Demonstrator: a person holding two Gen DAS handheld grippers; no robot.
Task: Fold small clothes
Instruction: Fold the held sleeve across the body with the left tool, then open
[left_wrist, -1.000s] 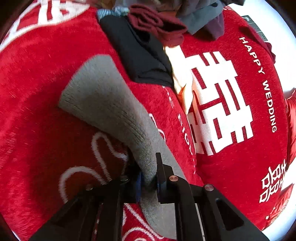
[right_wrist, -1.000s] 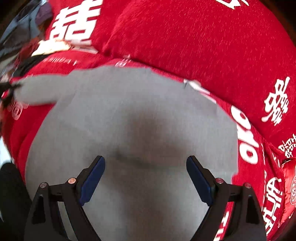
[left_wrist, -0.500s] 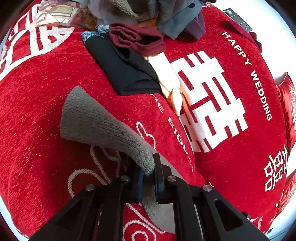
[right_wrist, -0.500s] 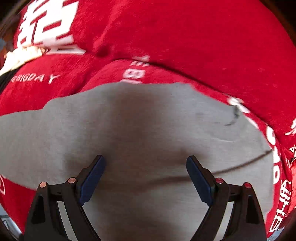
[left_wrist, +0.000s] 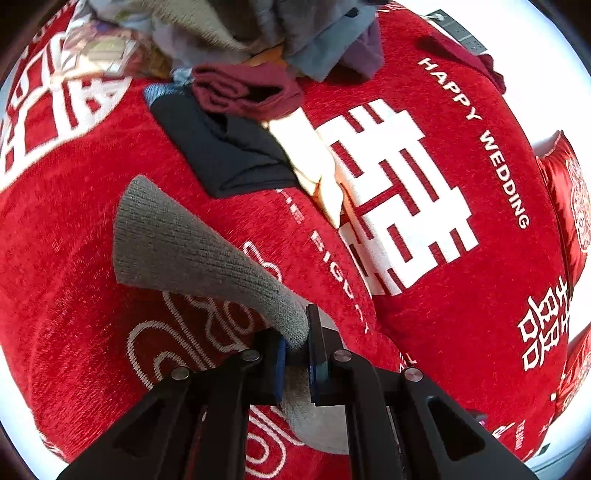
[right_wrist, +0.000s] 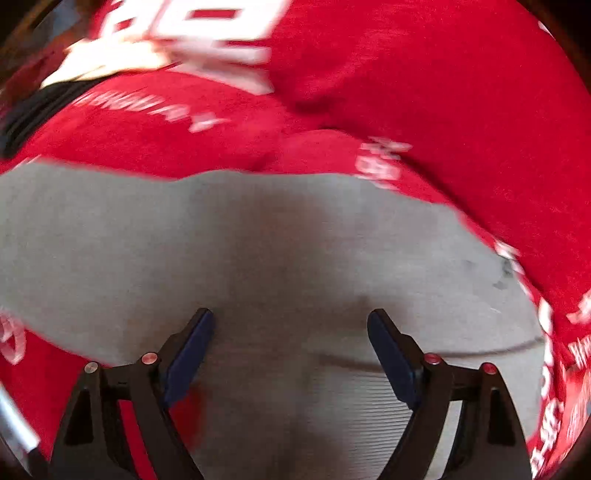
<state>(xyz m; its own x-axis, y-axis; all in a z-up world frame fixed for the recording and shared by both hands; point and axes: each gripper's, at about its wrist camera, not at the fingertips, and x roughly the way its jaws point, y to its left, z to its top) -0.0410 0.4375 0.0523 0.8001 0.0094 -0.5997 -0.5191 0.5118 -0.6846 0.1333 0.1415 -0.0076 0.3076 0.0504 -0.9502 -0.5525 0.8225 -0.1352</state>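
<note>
So the left gripper (left_wrist: 295, 350) had its jaws pinched tight on the grey knit garment (left_wrist: 192, 247), lifted off the red blanket (left_wrist: 461, 314). Right gripper (right_wrist: 290, 354) hovered over the same grey cloth, jaws wide but closing, nothing pinched yet

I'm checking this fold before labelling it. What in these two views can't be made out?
- Left wrist view: the grey sock's lower end is hidden behind the left gripper shut on it.
- Left wrist view: the clothes pile is cut off by the top edge.
- Right wrist view: motion blur smears the red cover's lettering; the grey fabric runs past the frame beneath the right gripper, whose jaws are closing.
</note>
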